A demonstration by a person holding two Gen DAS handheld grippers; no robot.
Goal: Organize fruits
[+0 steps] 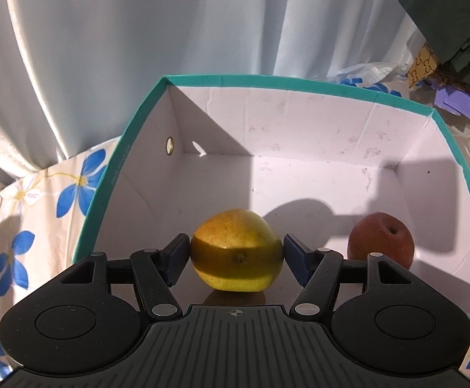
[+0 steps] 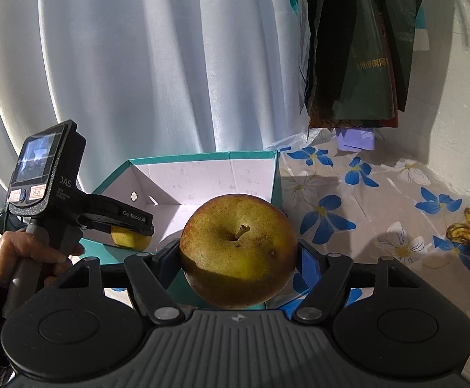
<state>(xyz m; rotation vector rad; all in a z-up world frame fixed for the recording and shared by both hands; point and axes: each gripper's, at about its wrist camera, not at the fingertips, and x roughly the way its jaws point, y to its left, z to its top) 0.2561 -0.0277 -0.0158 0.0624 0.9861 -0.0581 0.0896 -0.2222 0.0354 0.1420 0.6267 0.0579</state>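
Two tools each clamp a fruit: the left tool [image 1: 236,260] holds a yellow pear [image 1: 236,252] low inside the teal box [image 1: 299,80], beside a red apple [image 1: 380,244]. Best lowered to the floor before release. The right tool [image 2: 238,258] grips a russet pear [image 2: 238,250] ahead of the box.

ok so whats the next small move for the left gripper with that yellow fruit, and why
Probably lower a little more and open. The left gripper is shut on the yellow fruit, already inside the teal box and close above its white floor, beside the red fruit. Releasing there should set it down without a drop or a knock.
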